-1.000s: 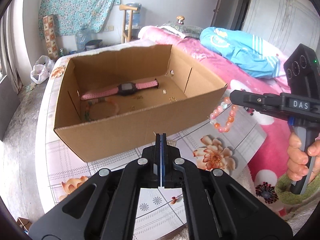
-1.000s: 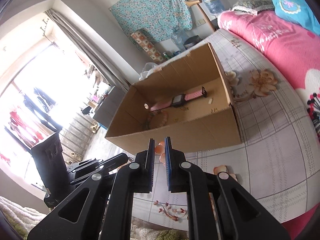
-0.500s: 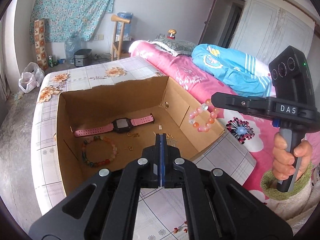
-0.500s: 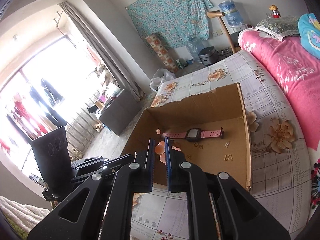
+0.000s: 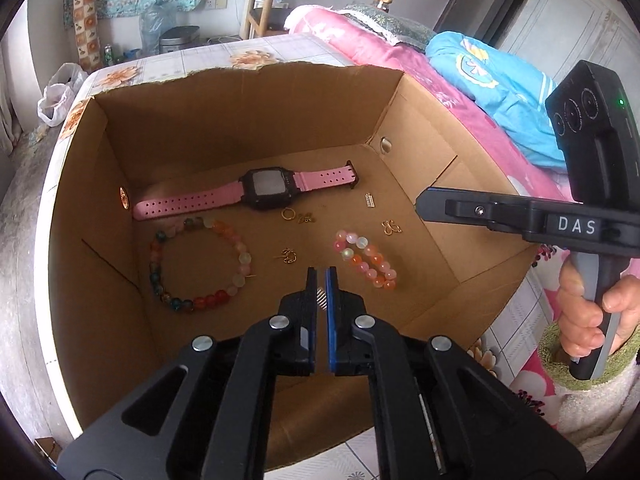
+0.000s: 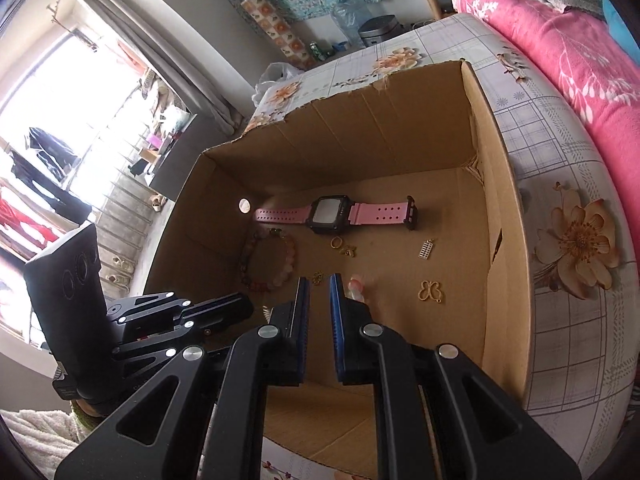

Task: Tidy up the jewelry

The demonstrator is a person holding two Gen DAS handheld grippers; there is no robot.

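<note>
An open cardboard box (image 5: 92, 220) (image 6: 360, 140) holds a pink watch (image 5: 266, 190) (image 6: 330, 214), a multicoloured bead bracelet (image 5: 208, 300) (image 6: 290, 252) and small gold charms. A pink-and-orange bead bracelet (image 5: 354, 260) (image 6: 355, 286) lies on the box floor, free of both grippers. My left gripper (image 5: 321, 274) (image 6: 250, 304) hangs over the floor, its jaws opening. A tiny gold comb piece (image 5: 320, 293) (image 6: 266, 312) shows in the narrow gap, and the pads do not seem to press it. My right gripper (image 6: 319, 280) (image 5: 420, 202) is over the box's right side, shut, holding nothing.
The box sits on a plaid floral sheet (image 6: 560, 160). A pink blanket (image 5: 400, 64) and a blue cloth (image 5: 500, 80) lie to the right. A person's hand (image 5: 584, 312) grips the right tool. A gold butterfly charm (image 6: 430, 292) and a ring (image 5: 287, 214) lie near the watch.
Both grippers moved forward over the box and tipped down into it. The pink-and-orange bracelet left the right gripper and now lies on the box floor. The left jaws parted slightly.
</note>
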